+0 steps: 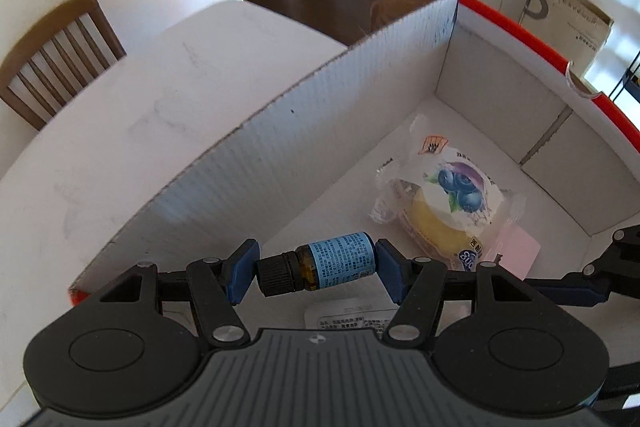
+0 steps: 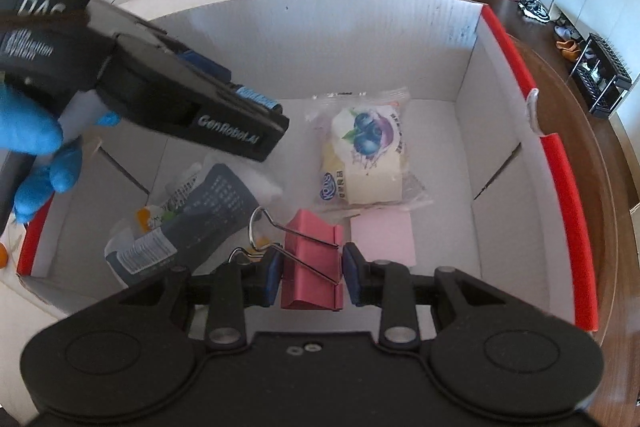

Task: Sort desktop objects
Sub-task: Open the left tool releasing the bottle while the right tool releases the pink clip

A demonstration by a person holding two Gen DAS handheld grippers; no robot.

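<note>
Left gripper (image 1: pixel 316 273) clamps a small amber dropper bottle (image 1: pixel 320 267) end to end, above the white cardboard box (image 1: pixel 360 75). Right gripper (image 2: pixel 308 277) clamps a pink binder clip (image 2: pixel 312 267) over the same box, near the blueberry cake packet (image 2: pixel 366 155) and pink sticky notes (image 2: pixel 386 235)

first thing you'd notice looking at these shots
Both claws are loaded over the open white box: the left claw pinches a small amber bottle end to end, and the right claw clamps a pink binder clip. A blueberry-print snack packet lies on the box floor mid-box.
</note>
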